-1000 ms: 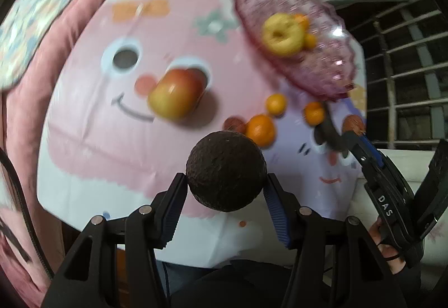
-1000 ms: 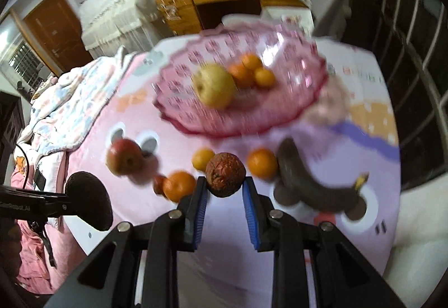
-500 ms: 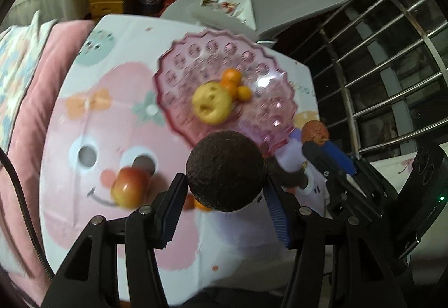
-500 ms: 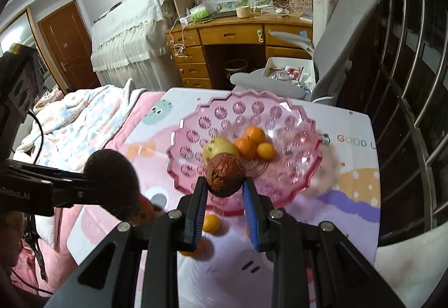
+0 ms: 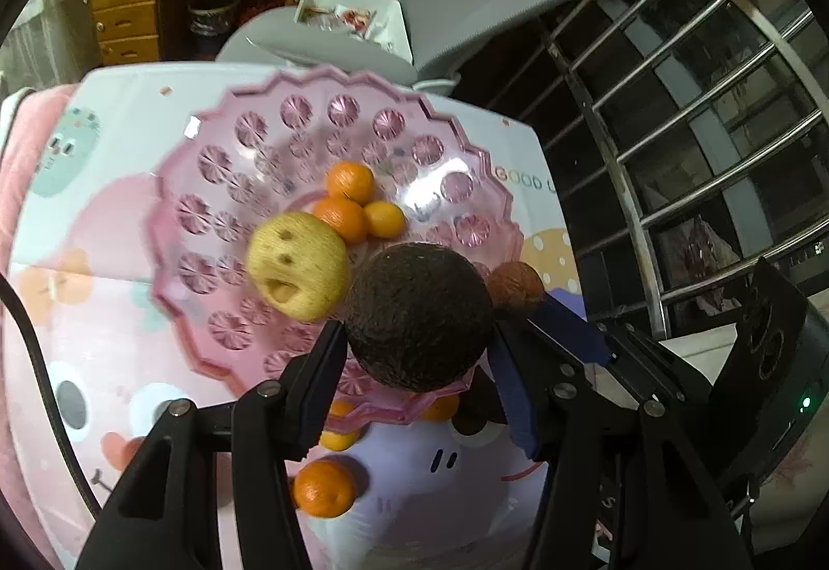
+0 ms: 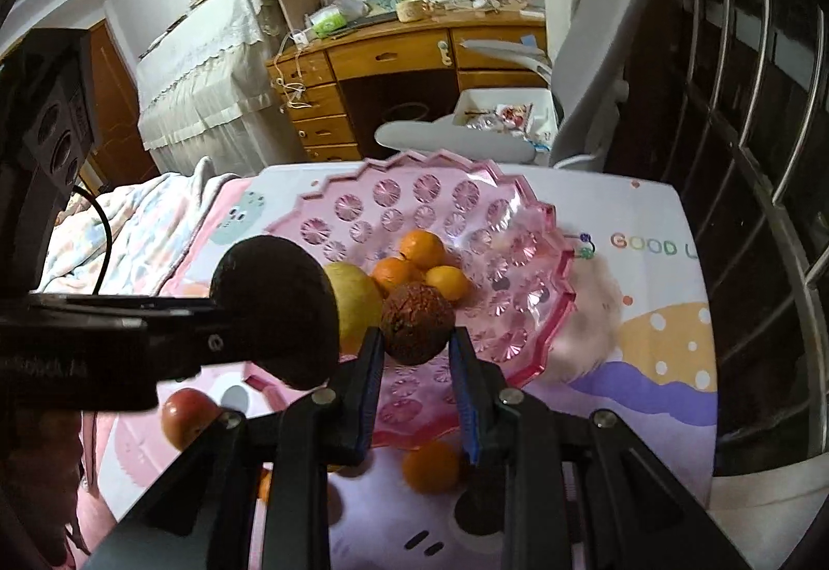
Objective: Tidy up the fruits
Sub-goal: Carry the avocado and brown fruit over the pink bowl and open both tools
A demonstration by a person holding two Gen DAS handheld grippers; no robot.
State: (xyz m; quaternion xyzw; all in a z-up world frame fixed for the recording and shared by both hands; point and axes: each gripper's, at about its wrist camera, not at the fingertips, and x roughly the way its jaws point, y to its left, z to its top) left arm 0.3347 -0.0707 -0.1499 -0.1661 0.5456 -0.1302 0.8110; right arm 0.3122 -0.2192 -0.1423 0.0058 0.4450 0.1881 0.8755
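My left gripper (image 5: 414, 352) is shut on a large dark round avocado (image 5: 418, 316), held over the near rim of the pink glass fruit bowl (image 5: 207, 217). My right gripper (image 6: 417, 362) is shut on a small wrinkled brown passion fruit (image 6: 417, 322), also over the bowl's near side (image 6: 518, 321). In the bowl lie a yellow pear (image 5: 296, 265) and three small oranges (image 5: 342, 217). In the right wrist view the left gripper's avocado (image 6: 274, 311) hangs just left of the passion fruit. From the left wrist, the passion fruit (image 5: 515, 285) shows right of the avocado.
The bowl stands on a cartoon-print table cover (image 6: 658, 326). Loose oranges (image 5: 324, 487) (image 6: 431, 466) and a red apple (image 6: 187, 417) lie on the cover in front of the bowl. A grey chair (image 6: 596, 67) stands behind the table, metal railings (image 5: 699, 103) to the right, bedding (image 6: 129, 228) to the left.
Both grippers have carried their fruits from the near part of the table toward the bowl and now hang over its near side. The left gripper also rolled. Neither grip has changed.
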